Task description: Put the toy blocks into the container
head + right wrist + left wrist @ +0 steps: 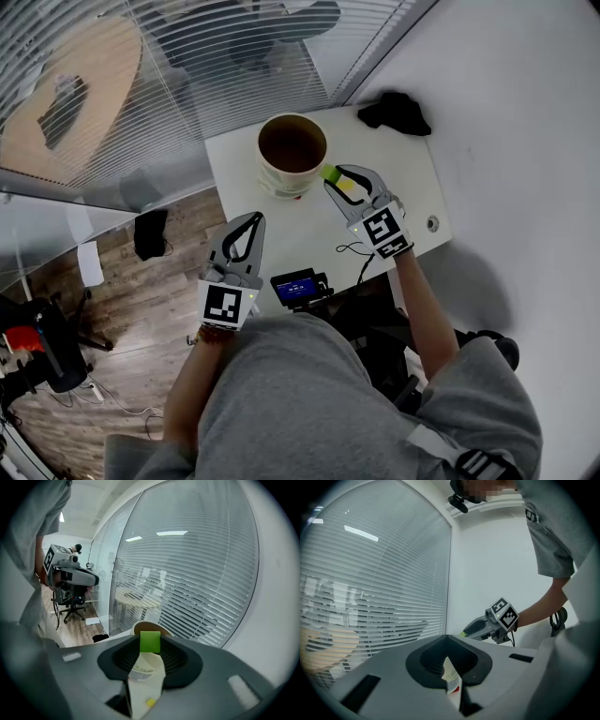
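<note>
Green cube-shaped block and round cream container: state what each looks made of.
Green cube-shaped block: flat, even matt colour, crisp edges; probably painted wood or plastic. Round cream container: thin rim, brown inside, printed wall; likely paper or cardboard.

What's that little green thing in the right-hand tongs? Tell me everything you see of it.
The green block is small, bright green, square-faced and matte, with no markings. The right tongs pinch it at their tips, one flat face toward their camera. It hangs above the table, close beside the rim of the cream cup.
</note>
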`<action>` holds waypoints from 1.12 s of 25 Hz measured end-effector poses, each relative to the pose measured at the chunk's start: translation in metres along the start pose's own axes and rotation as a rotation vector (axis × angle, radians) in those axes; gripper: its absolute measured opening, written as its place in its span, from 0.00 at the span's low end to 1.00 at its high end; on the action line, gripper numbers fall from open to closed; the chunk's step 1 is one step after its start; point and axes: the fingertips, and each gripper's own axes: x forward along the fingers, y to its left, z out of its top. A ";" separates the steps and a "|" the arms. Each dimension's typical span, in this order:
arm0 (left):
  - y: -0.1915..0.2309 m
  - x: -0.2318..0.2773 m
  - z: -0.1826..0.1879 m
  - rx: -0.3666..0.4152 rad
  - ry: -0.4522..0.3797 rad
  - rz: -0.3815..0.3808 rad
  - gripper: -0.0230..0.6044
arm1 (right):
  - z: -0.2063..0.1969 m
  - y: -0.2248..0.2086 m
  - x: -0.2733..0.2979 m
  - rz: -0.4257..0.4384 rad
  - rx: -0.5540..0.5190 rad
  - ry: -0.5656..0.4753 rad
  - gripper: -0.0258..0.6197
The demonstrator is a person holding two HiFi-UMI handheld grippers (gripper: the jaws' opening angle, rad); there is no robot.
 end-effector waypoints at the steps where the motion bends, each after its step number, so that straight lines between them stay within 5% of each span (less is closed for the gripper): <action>1: 0.001 -0.001 0.000 0.000 -0.002 0.001 0.03 | 0.002 0.001 0.001 0.000 -0.004 -0.001 0.26; 28: 0.022 -0.012 0.001 -0.010 -0.013 0.046 0.03 | 0.014 -0.002 0.042 0.039 -0.084 0.031 0.26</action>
